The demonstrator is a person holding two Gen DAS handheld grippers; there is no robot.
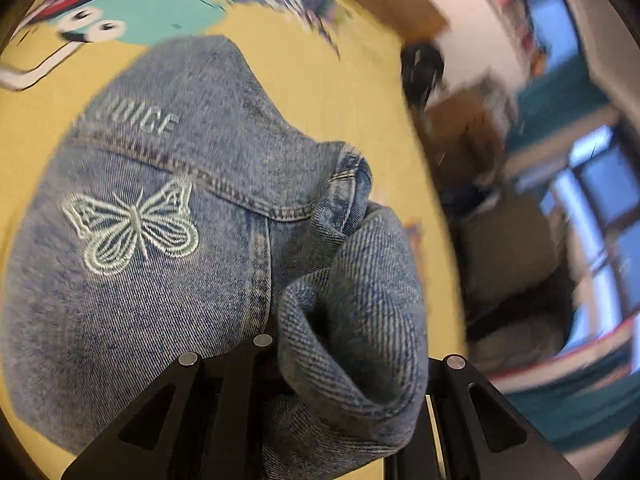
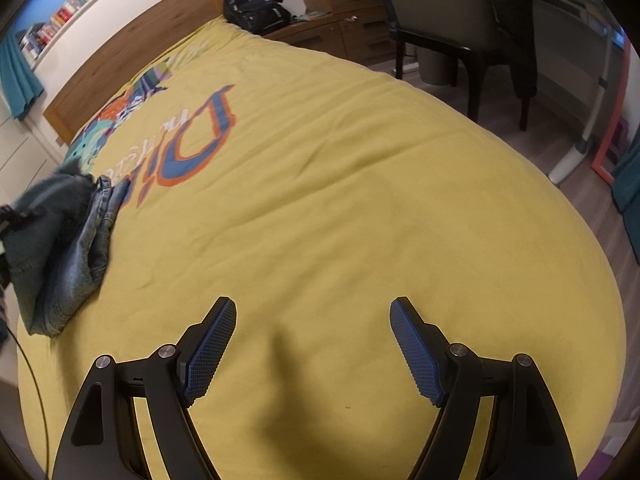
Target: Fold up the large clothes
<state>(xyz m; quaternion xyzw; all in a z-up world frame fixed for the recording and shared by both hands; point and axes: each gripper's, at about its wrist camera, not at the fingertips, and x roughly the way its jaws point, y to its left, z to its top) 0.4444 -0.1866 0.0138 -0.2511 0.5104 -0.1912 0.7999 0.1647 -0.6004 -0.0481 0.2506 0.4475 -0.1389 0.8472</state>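
Note:
A blue denim jacket (image 1: 168, 240) with a pale embroidered butterfly lies bunched on the yellow bedspread (image 1: 360, 92). My left gripper (image 1: 344, 364) is shut on a thick fold of the denim, which hides its fingertips. The view is motion-blurred. In the right wrist view the same jacket (image 2: 68, 248) sits folded at the far left of the bed. My right gripper (image 2: 312, 348) is open and empty, hovering over bare bedspread (image 2: 340, 200) well to the right of the jacket. Its blue ribbed pads (image 2: 212, 348) are wide apart.
A wooden headboard (image 2: 132, 52) runs along the far edge. A black backpack (image 2: 256, 8) sits on a wooden desk unit beyond the bed. A dark chair (image 2: 460, 20) stands at the right on the wood floor. A cable (image 2: 28, 368) trails at the left edge.

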